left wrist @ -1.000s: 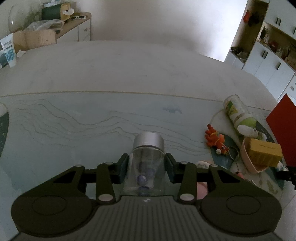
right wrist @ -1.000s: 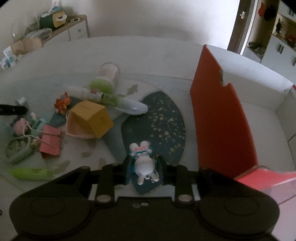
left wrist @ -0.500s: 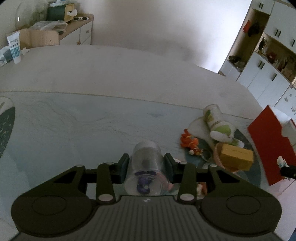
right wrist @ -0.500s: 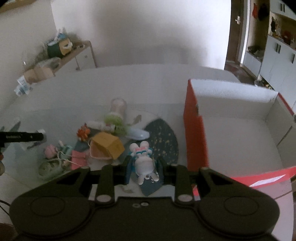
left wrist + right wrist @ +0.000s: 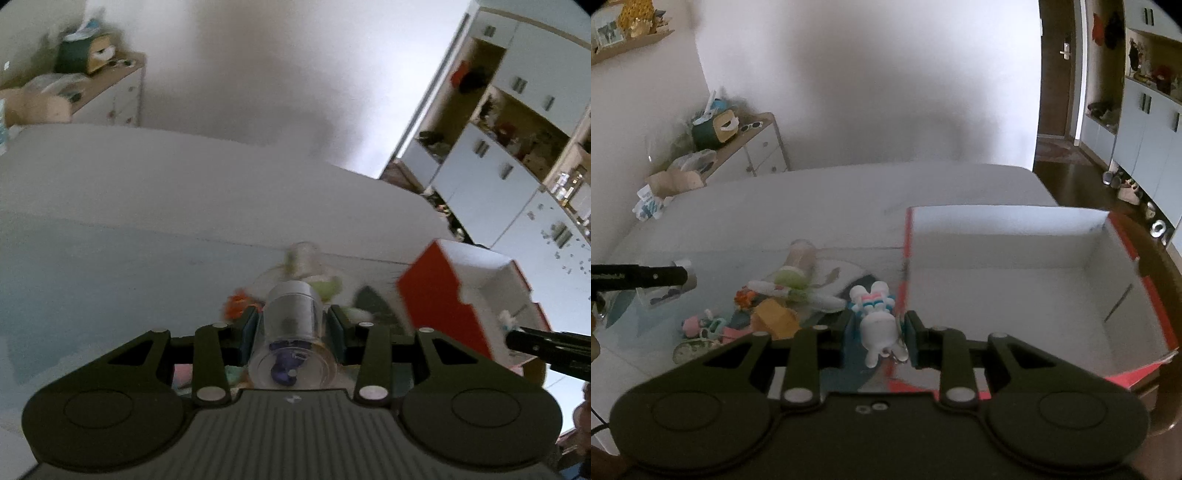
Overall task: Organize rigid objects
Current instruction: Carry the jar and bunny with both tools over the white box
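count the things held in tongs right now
2: a clear jar with a silver lid in the left tongs, and a white bunny figure in the right tongs beside the red box.

clear jar and white bunny held aloft.

Both views dim, low contrast, slight cool cast. Wall is the brightest area, with a soft grey shadow at centre. Left-wrist view motion-blurred: table clutter smeared, cabinets streaked at right. Right-wrist view sharper; box edge slightly smeared. Strong fisheye bending, with dark vignette in the corners.
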Demonstrator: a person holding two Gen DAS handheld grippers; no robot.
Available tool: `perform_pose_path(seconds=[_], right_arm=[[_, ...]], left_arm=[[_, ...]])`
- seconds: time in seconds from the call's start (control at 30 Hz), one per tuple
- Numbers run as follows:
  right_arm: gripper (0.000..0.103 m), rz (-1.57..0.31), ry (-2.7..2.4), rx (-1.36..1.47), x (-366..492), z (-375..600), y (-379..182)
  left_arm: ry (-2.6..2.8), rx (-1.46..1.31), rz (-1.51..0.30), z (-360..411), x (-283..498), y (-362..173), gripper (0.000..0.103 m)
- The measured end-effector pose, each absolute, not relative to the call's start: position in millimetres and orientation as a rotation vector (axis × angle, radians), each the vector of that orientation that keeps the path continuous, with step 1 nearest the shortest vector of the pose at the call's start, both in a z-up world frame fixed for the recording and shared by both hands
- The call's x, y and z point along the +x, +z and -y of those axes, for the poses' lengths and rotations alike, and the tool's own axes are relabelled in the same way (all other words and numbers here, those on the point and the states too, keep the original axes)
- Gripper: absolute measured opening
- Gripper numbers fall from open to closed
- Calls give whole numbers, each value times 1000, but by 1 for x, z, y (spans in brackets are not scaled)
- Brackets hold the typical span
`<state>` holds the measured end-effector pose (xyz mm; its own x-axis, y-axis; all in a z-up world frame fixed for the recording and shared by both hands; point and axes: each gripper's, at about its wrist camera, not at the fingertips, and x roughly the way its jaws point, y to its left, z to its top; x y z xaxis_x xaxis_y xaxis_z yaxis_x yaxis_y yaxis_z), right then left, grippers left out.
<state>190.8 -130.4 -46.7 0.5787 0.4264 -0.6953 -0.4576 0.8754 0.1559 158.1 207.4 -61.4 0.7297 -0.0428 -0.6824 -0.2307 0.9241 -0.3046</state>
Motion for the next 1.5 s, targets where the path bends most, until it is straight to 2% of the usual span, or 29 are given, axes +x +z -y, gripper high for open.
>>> perform_pose_path(seconds=[0.3, 0.83, 1.1, 1.5], right_arm=[[28, -791, 496, -50, 216, 181, -51], [28, -839, 449, -76, 267, 261, -78], [28, -916, 462, -149, 290, 266, -98], [27, -1002, 483, -267, 317, 258, -125]], left_arm=[[23, -319, -755, -122, 205, -49, 40], [-87, -208, -820, 13, 302, -60, 40], [-122, -119, -897, 80, 356, -85, 40], [-130, -43, -1005, 116, 413, -126, 40]])
